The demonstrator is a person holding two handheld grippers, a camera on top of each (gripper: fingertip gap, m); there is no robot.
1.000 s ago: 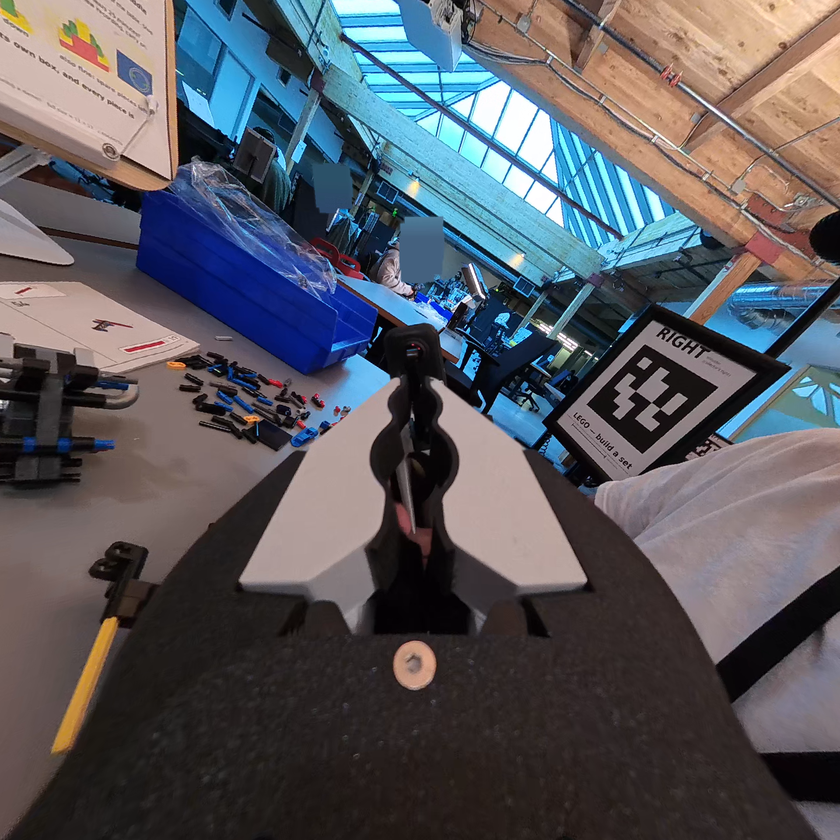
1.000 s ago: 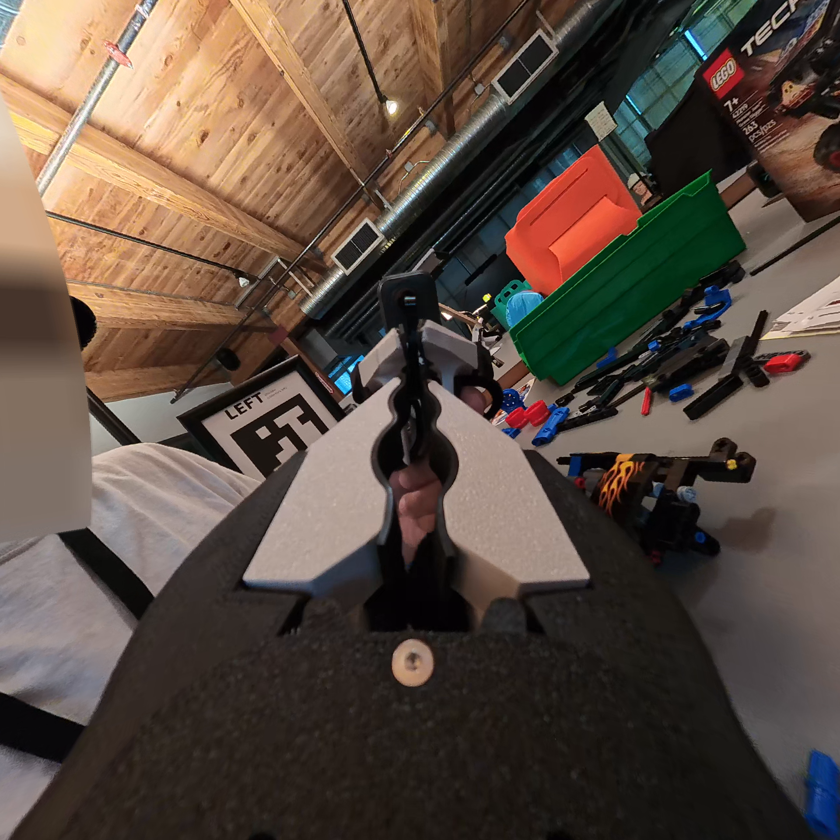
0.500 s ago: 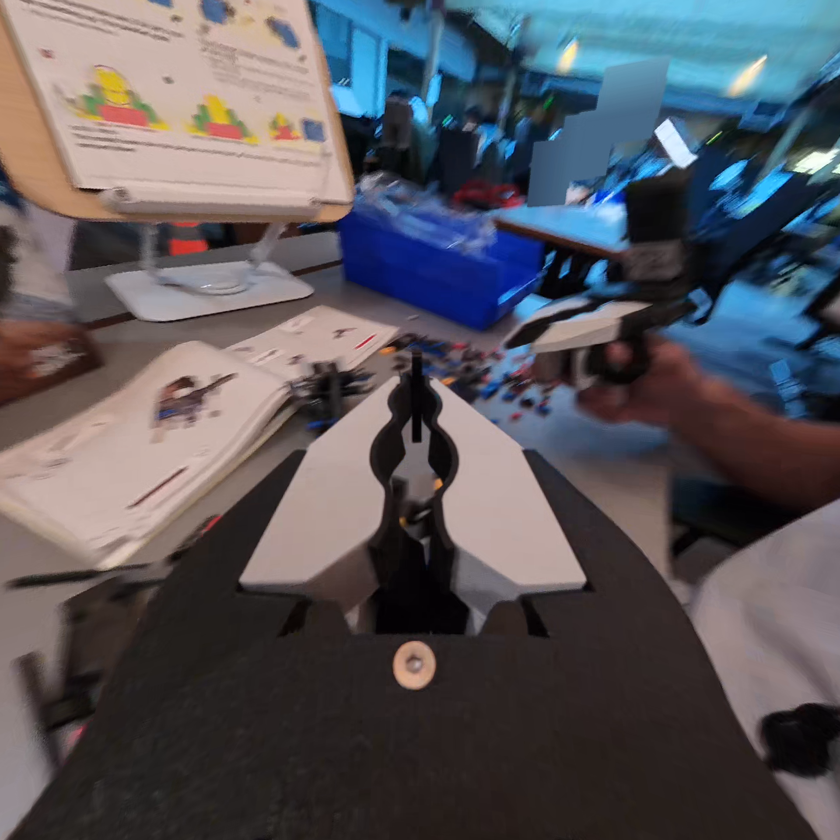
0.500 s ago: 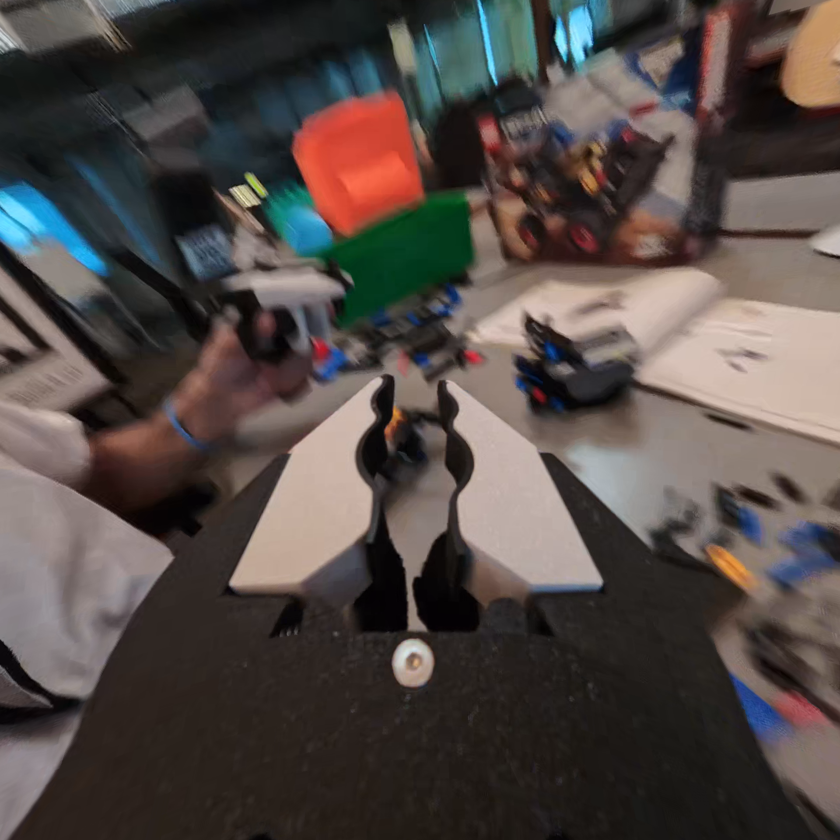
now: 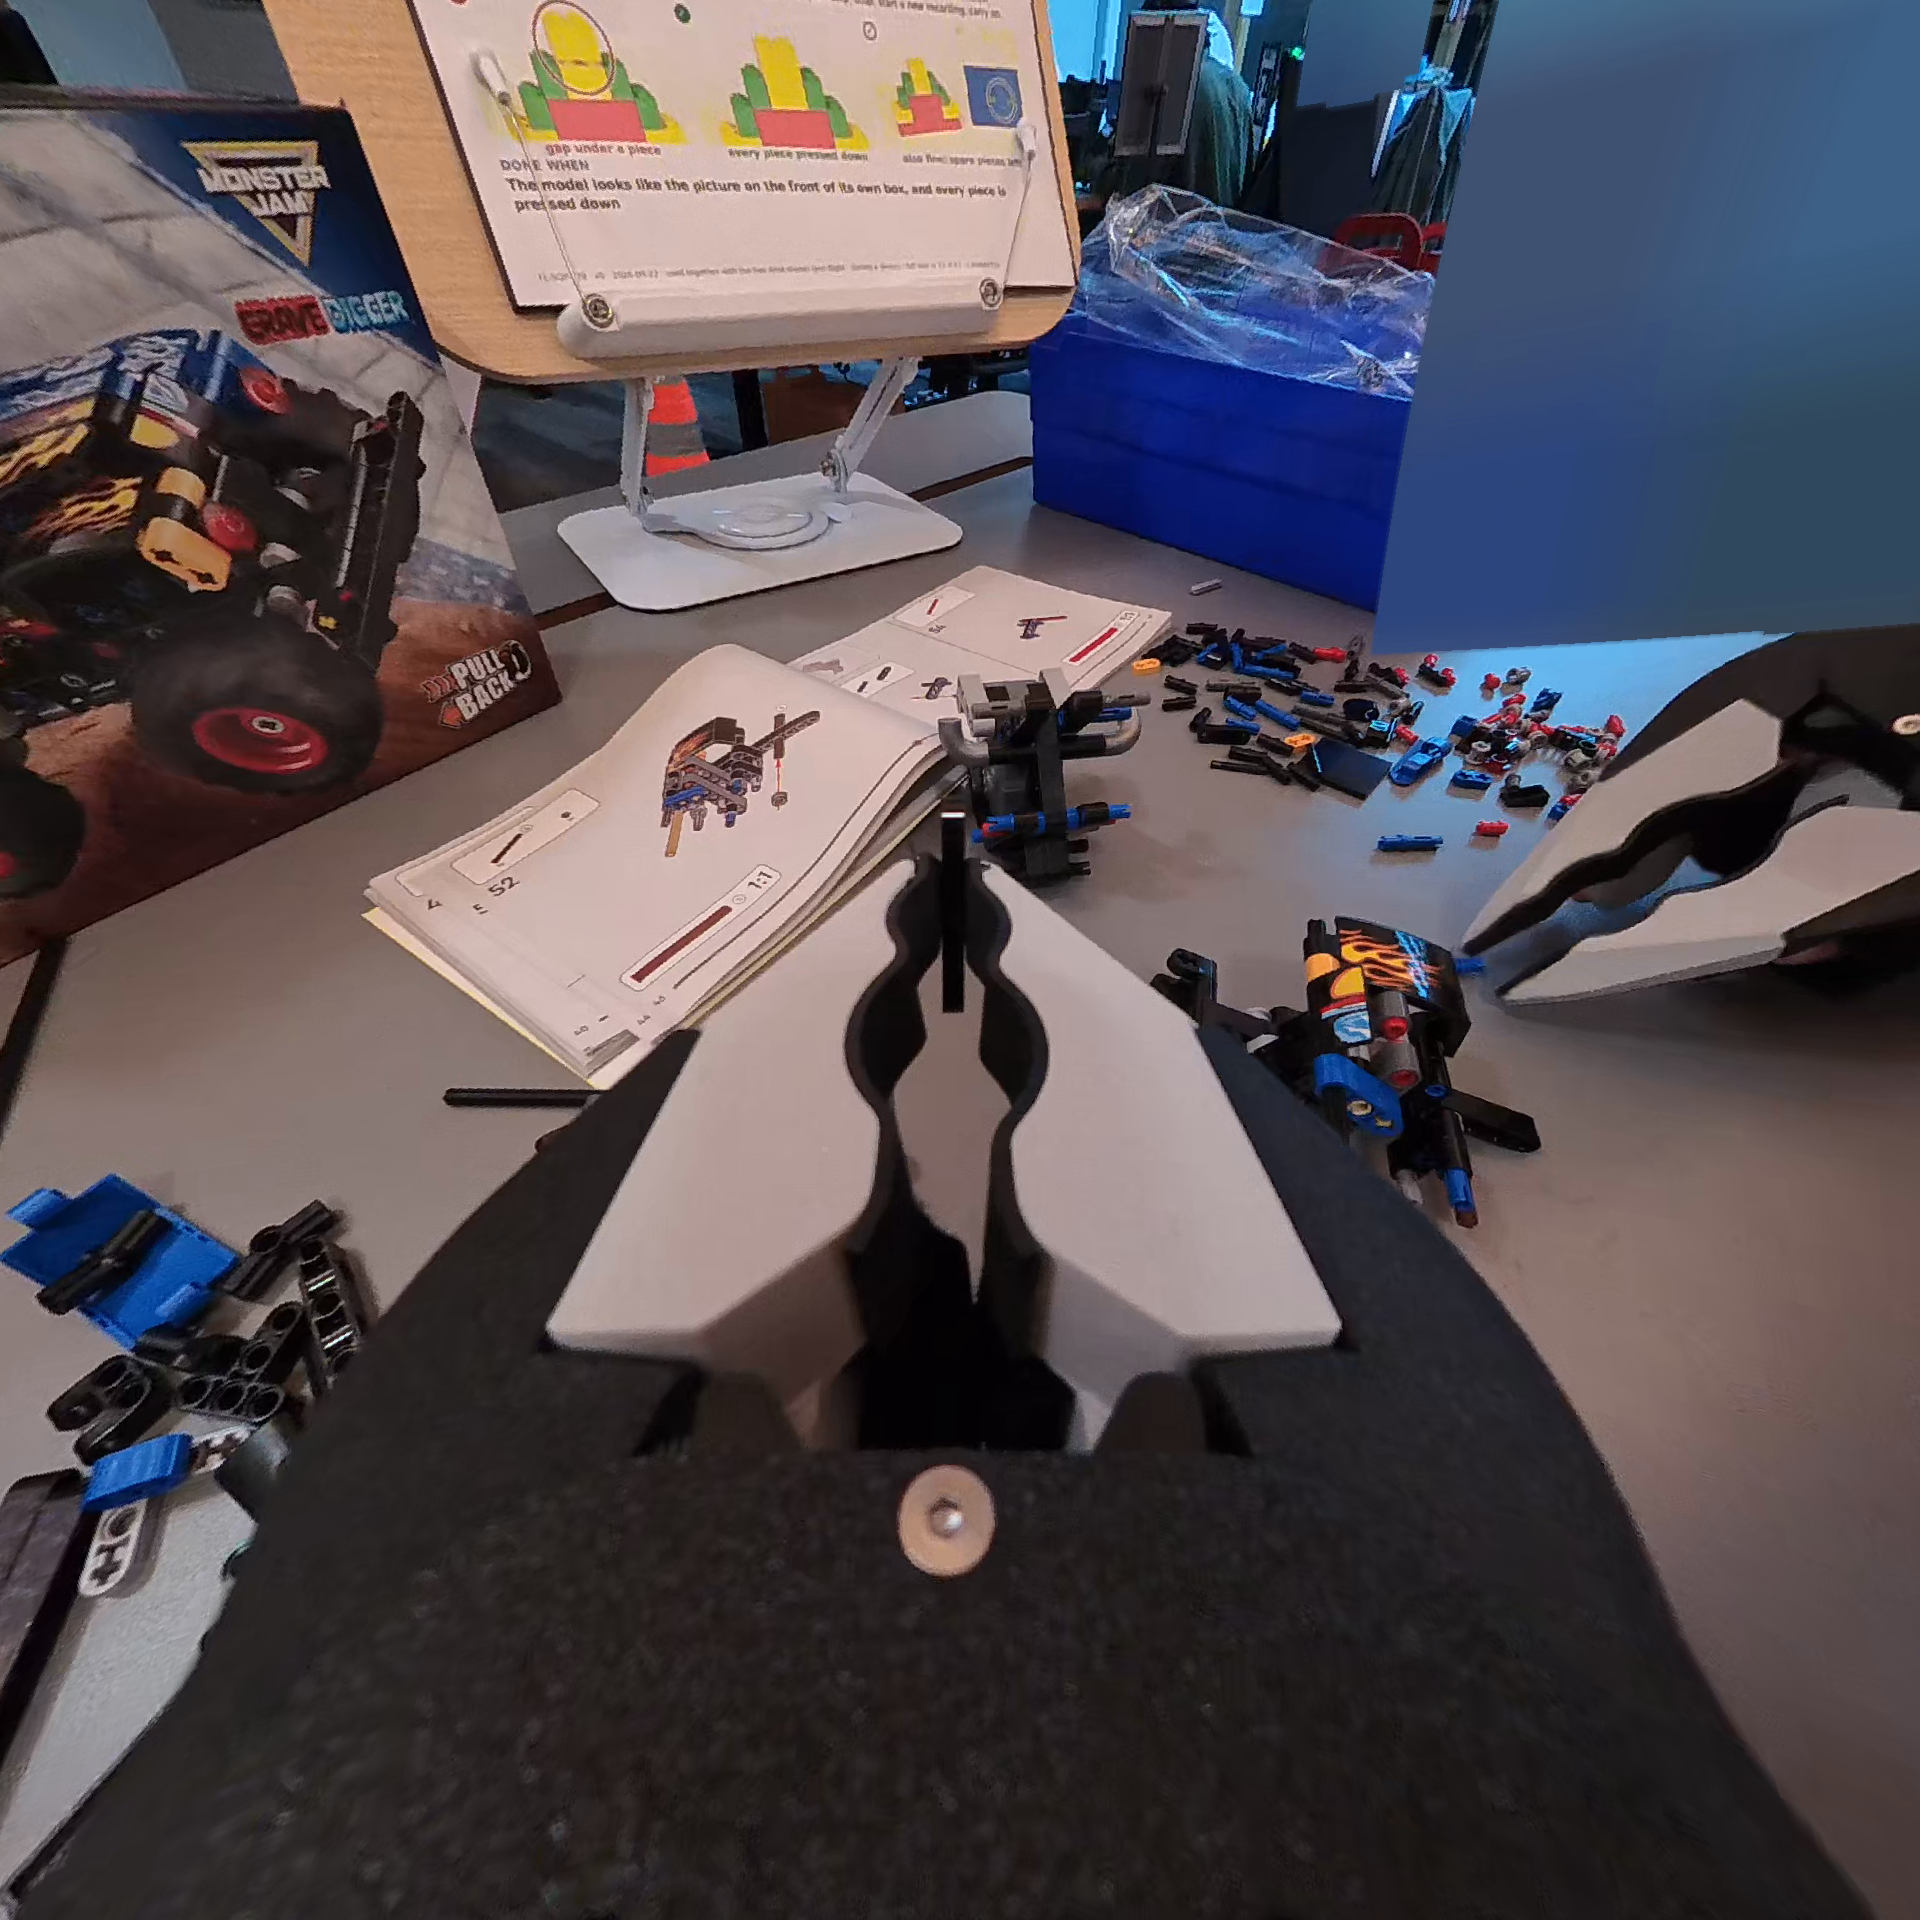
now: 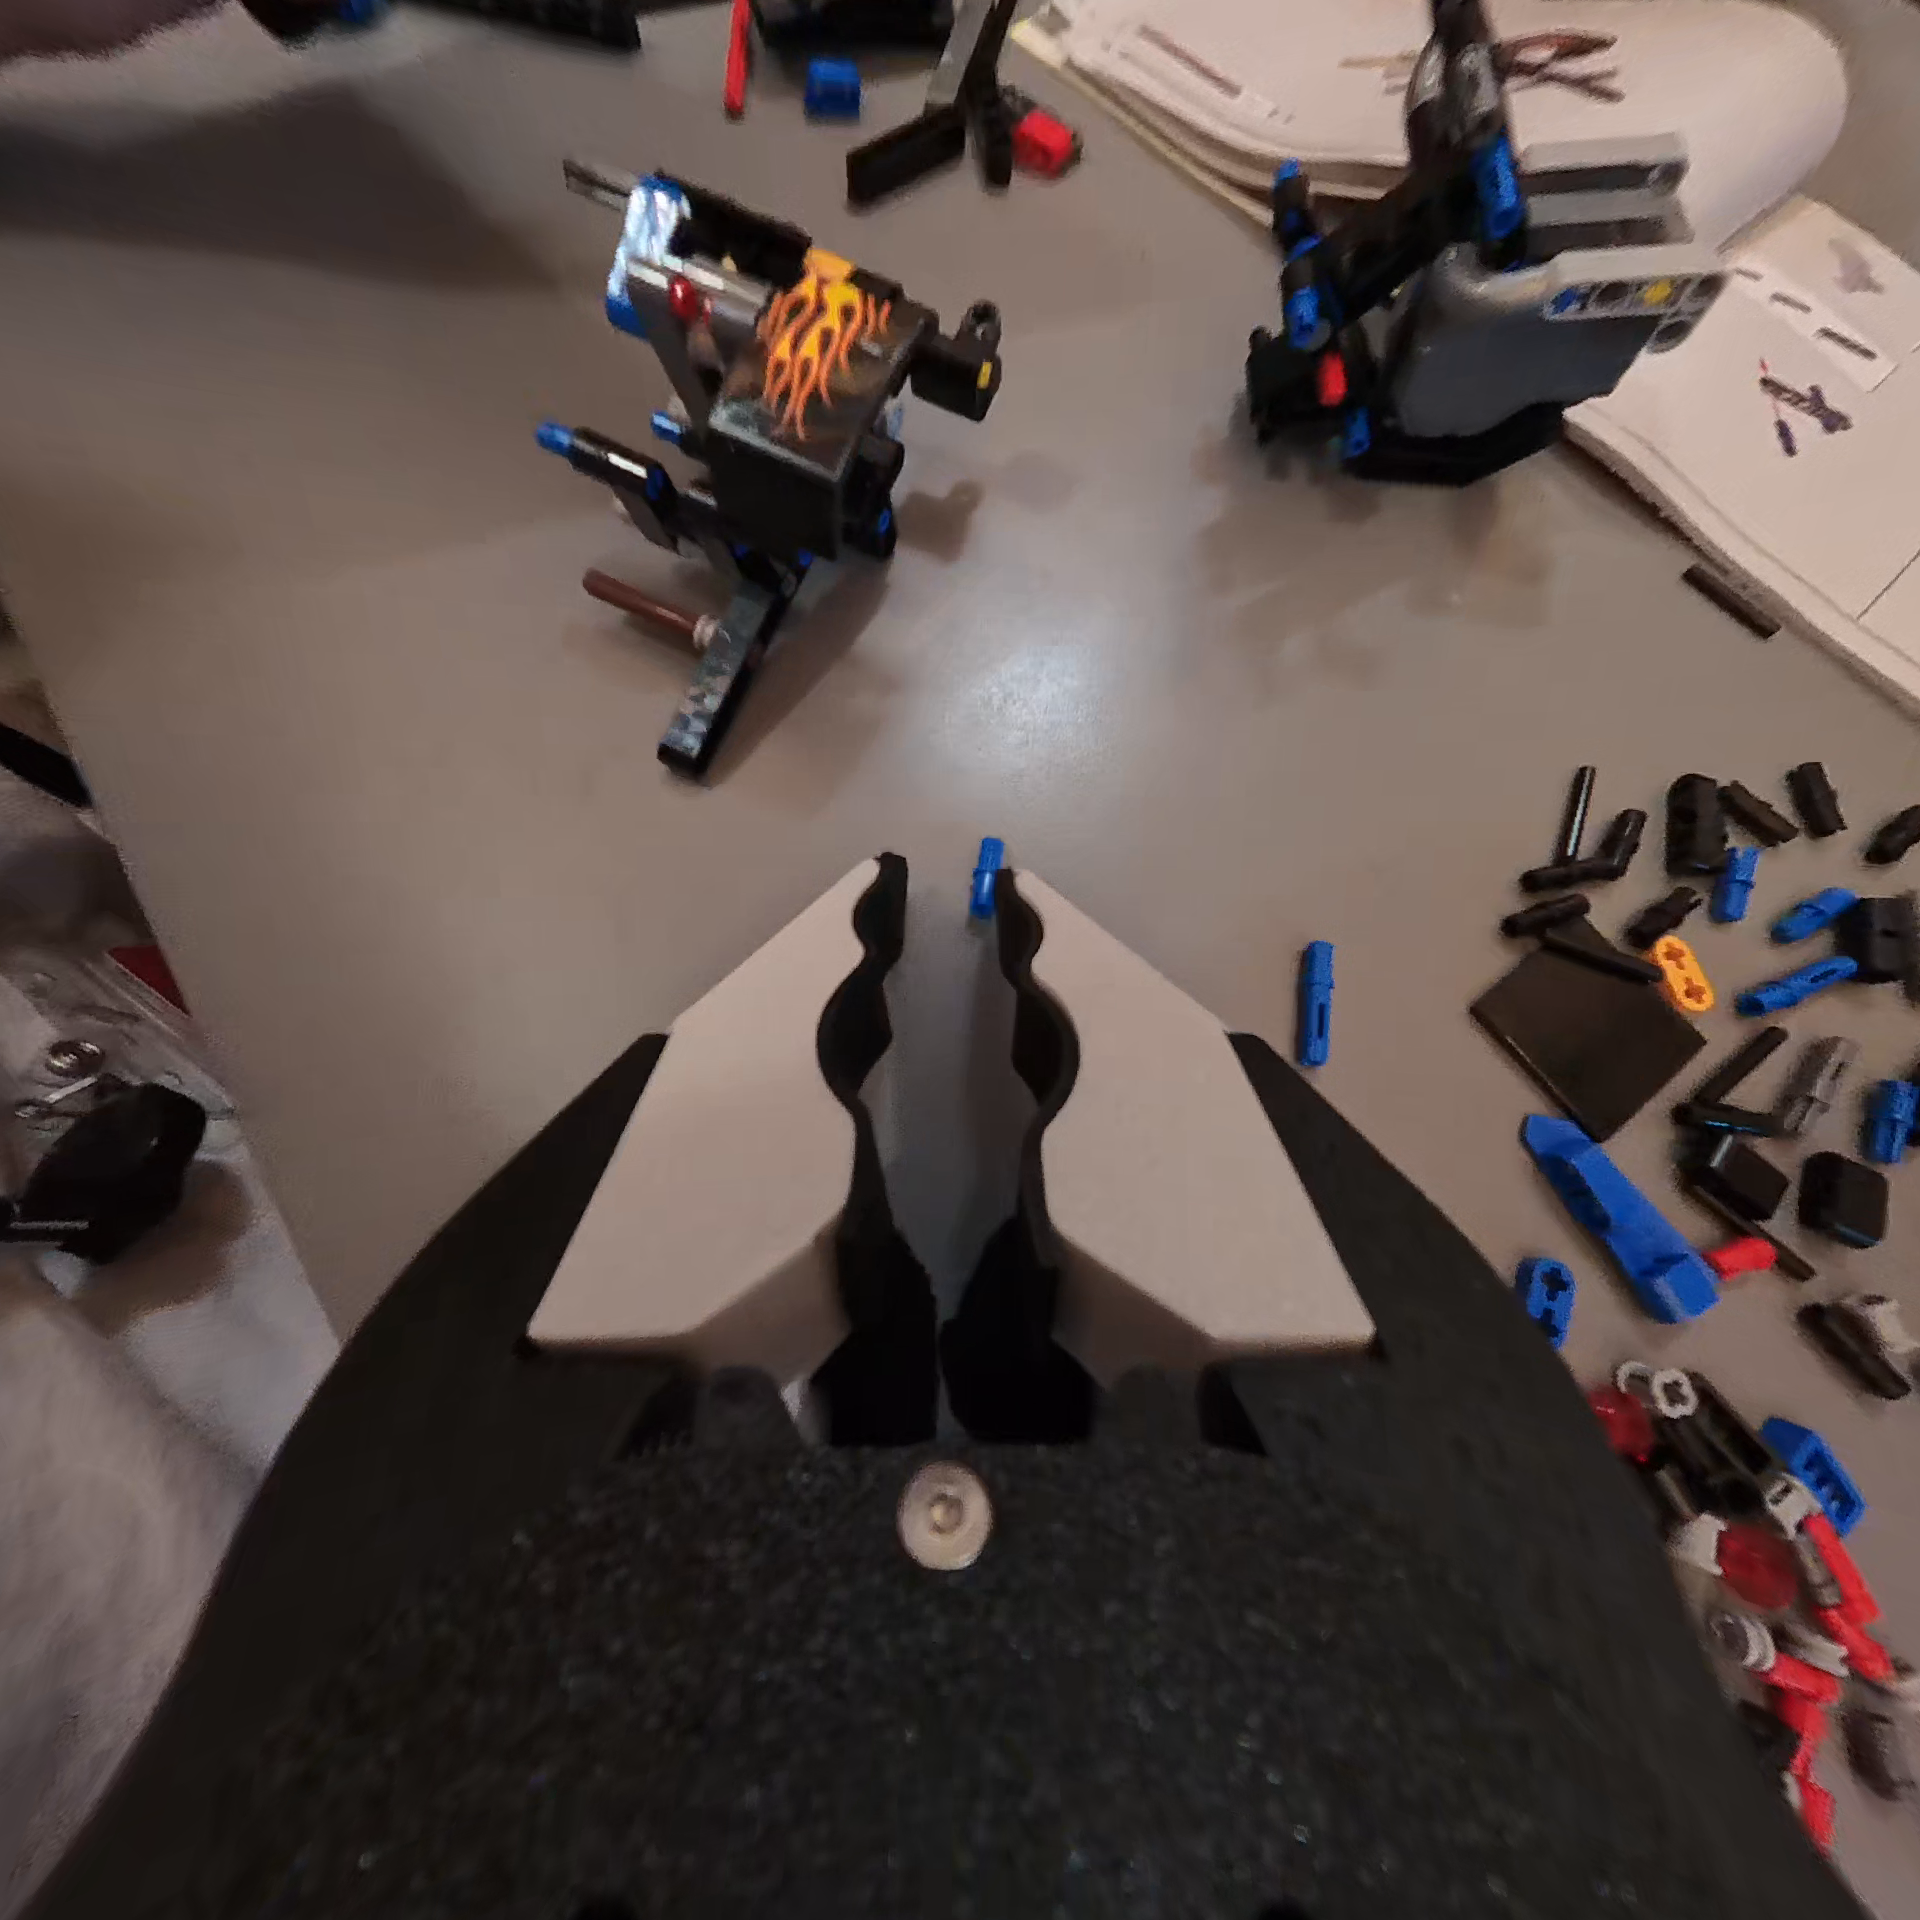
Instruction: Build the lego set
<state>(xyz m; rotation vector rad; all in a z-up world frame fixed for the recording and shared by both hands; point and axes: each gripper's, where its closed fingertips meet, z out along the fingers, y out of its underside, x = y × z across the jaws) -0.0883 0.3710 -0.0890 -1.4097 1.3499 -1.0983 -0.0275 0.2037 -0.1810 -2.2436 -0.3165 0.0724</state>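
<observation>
**Grey table strewn with lego parts**

Grey table [image 5: 260, 1039] carrying open manual [image 5: 665, 831], flame-printed assembly [image 5: 1371, 997] right, grey-black assembly [image 5: 1039, 769] beyond. Left gripper [image 5: 951, 883] pinched on thin black axle [image 5: 952, 914]. Right gripper [image 6: 940, 873] parted, empty, blue pin [image 6: 985, 878] at right fingertip. Loose pieces [image 6: 1714, 1039] far right.

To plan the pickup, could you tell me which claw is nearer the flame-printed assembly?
Right. The right claw is beside the flame-printed assembly; the left claw is farther off, gripping a black axle.
</observation>
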